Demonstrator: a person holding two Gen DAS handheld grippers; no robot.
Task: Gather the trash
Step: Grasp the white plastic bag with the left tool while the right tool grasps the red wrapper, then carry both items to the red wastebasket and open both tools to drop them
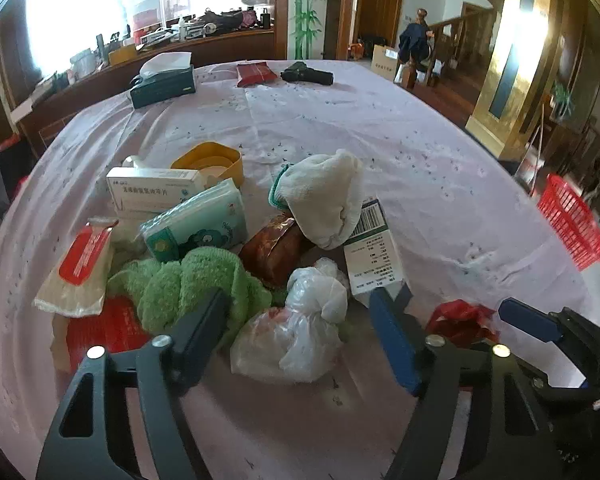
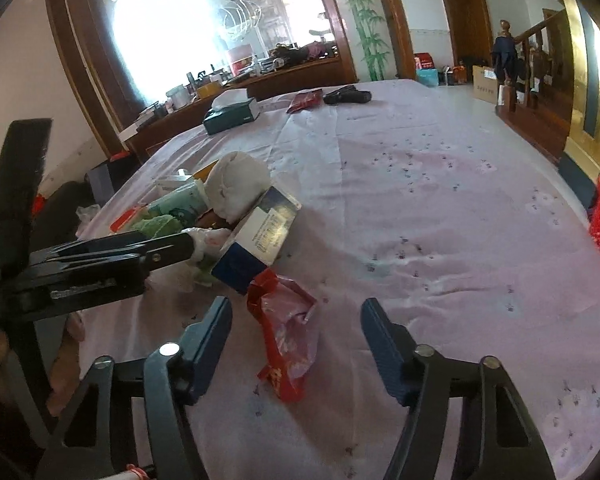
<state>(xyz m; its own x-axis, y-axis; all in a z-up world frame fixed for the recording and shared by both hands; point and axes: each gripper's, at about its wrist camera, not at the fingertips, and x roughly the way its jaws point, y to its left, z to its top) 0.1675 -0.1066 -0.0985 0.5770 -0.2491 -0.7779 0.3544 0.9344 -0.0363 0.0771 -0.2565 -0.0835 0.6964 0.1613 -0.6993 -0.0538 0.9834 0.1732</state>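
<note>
Left gripper point(image 1: 300, 312) spread round knotted clear plastic bag point(image 1: 296, 332) w/ pads apart, right gripper point(image 2: 296, 332) spread over crumpled red-and-clear wrapper point(image 2: 288, 332) on pink tablecloth point(image 2: 440, 208); risk: flimsy film slips, or left snags fuzzy green cloth point(image 1: 188, 284).

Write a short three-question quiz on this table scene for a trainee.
1. True or false: the left tongs are shut on the knotted clear plastic bag.
2. Which item lies between the fingers of the right tongs? A) green towel B) red plastic wrapper C) white sock
3. Fill in: at the table's right edge stands a red ____.

Key
1. False. The bag lies between the fingers, but the pads stand apart from it.
2. B, the red plastic wrapper, not yet gripped.
3. Basket: the red basket at the edge of the table.
</note>
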